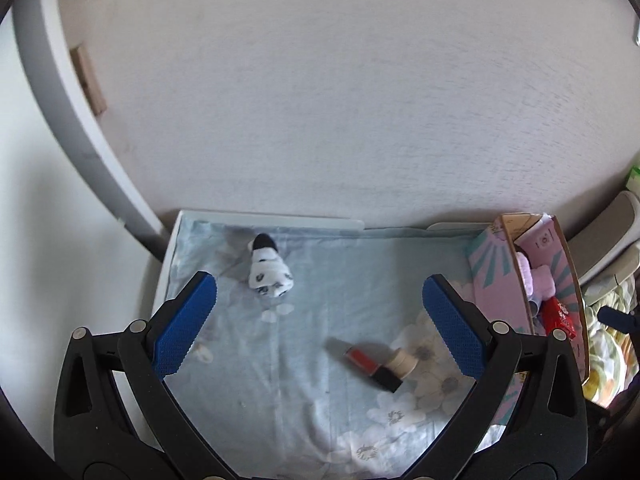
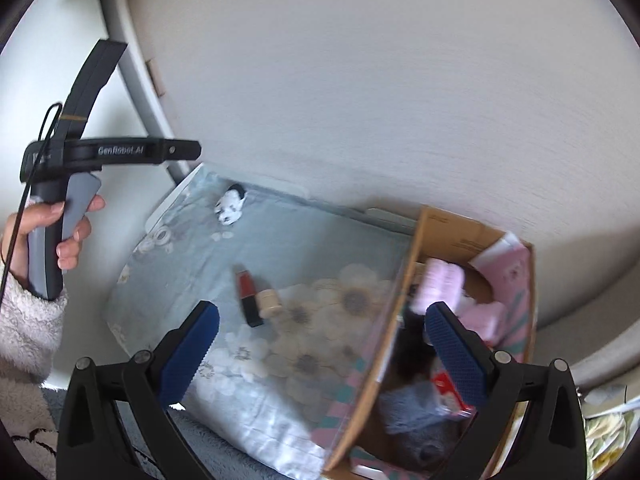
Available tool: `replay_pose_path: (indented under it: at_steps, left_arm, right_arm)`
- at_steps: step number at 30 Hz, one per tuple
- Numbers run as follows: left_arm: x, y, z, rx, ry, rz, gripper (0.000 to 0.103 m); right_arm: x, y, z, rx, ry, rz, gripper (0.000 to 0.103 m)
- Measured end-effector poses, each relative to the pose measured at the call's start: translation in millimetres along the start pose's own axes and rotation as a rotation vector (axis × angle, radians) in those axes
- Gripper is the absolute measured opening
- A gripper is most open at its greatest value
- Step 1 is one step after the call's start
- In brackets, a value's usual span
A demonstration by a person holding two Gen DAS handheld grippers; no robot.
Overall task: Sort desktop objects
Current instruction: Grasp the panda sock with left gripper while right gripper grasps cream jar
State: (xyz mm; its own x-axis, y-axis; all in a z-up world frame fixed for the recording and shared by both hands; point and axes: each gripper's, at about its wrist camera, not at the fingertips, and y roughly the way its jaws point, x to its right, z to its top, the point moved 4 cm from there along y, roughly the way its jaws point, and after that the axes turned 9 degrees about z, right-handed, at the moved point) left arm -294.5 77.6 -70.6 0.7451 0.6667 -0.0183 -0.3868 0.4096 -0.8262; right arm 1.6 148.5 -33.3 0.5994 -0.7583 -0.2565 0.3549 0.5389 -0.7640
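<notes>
A red lipstick with a black cap (image 1: 371, 365) (image 2: 247, 297) lies on the blue floral cloth (image 1: 312, 400) (image 2: 320, 264), with a small beige tape roll (image 1: 403, 363) (image 2: 269, 302) touching it. A black-and-white plush toy (image 1: 267, 273) (image 2: 230, 203) sits near the far edge. My left gripper (image 1: 319, 326) hovers open above the cloth, empty; in the right wrist view it hangs at the far left (image 2: 188, 151), held by a hand (image 2: 60, 232). My right gripper (image 2: 322, 346) is open and empty, straddling the cardboard box's left wall (image 2: 394, 308).
The cardboard box (image 1: 576, 292) stands at the cloth's right edge and holds pink plush items (image 2: 440, 284), a red packet (image 2: 450, 394) and a grey cloth (image 2: 412, 404). A pale wall rises just behind the table. Patterned bedding (image 1: 612, 344) lies to the right.
</notes>
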Motion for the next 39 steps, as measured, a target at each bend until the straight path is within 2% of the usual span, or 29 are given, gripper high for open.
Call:
replay_pose_path:
  at_steps: [3, 9, 12, 14, 16, 18, 22, 23, 28, 33, 36, 39]
  left_arm:
    - [-16, 13, -8, -0.03, -0.045, 0.007, 0.103]
    - [-33, 55, -17, -0.089, -0.043, 0.0, 0.103]
    - [-38, 88, -19, -0.135, -0.045, 0.004, 0.103]
    - [-40, 110, -21, -0.161, -0.053, -0.009, 0.101]
    - [-39, 129, -21, -0.178, -0.052, -0.015, 0.101]
    - [-39, 144, -21, -0.187, -0.045, -0.012, 0.101]
    - [-36, 169, -22, -0.208, -0.031, -0.013, 0.1]
    - [-36, 173, -23, -0.211, -0.031, -0.012, 0.1]
    - [-34, 188, -26, -0.233, -0.039, -0.024, 0.096]
    - [-31, 196, -28, -0.239, -0.037, -0.014, 0.091]
    - [-29, 201, -30, -0.25, -0.038, -0.017, 0.083]
    - [-28, 205, -34, -0.26, -0.039, -0.011, 0.076]
  right_arm:
    - [-15, 21, 0, -0.038, -0.027, 0.019, 0.103]
    - [-33, 73, -4, -0.122, 0.0, 0.053, 0.102]
    - [-28, 109, -5, -0.169, 0.055, 0.059, 0.096]
    - [-24, 133, -7, -0.204, 0.083, 0.056, 0.082]
    - [-20, 156, -9, -0.243, 0.112, 0.059, 0.074]
    - [-16, 174, -12, -0.278, 0.139, 0.051, 0.073]
    - [-12, 191, -18, -0.301, 0.181, 0.05, 0.071]
    - [-12, 194, -20, -0.317, 0.147, 0.061, 0.07]
    - [-7, 204, -27, -0.338, 0.187, 0.06, 0.058]
    - [0, 207, -31, -0.337, 0.228, 0.07, 0.057]
    - [1, 209, -30, -0.328, 0.227, 0.073, 0.056]
    - [1, 212, -27, -0.326, 0.227, 0.078, 0.046]
